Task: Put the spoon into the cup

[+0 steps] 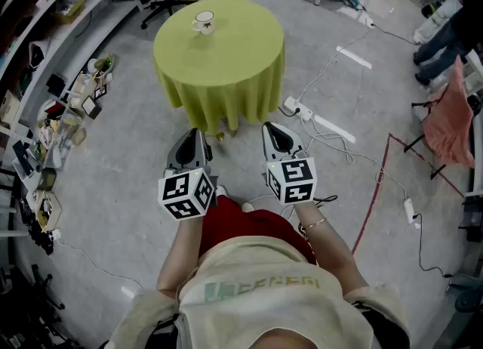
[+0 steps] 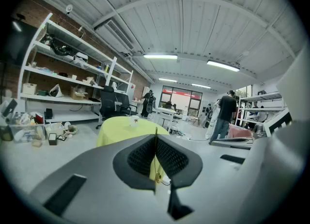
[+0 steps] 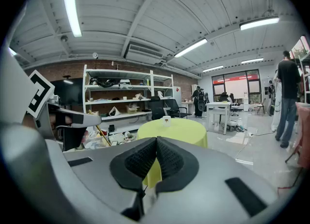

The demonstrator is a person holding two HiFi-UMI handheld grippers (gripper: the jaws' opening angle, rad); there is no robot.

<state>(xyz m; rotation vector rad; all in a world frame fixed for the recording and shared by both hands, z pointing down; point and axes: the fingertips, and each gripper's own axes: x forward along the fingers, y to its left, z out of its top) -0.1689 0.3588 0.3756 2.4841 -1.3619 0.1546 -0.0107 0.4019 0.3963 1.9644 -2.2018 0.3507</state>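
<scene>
Left gripper (image 1: 195,136) jaws pinch spoon (image 2: 155,132); right gripper view shows it lengthwise.

Workshop lab; cluttered shelving (image 2: 72,77), floor cables (image 1: 321,74)

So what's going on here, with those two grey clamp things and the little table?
A person stands back from a round table draped in yellow-green cloth, which has a white cup on it. They hold a grey two-jaw gripper in each hand. The left gripper is shut on a thin gold-coloured spoon; the right gripper is shut and empty. The spoon is not yet in the cup, and neither gripper is over the table.
</scene>
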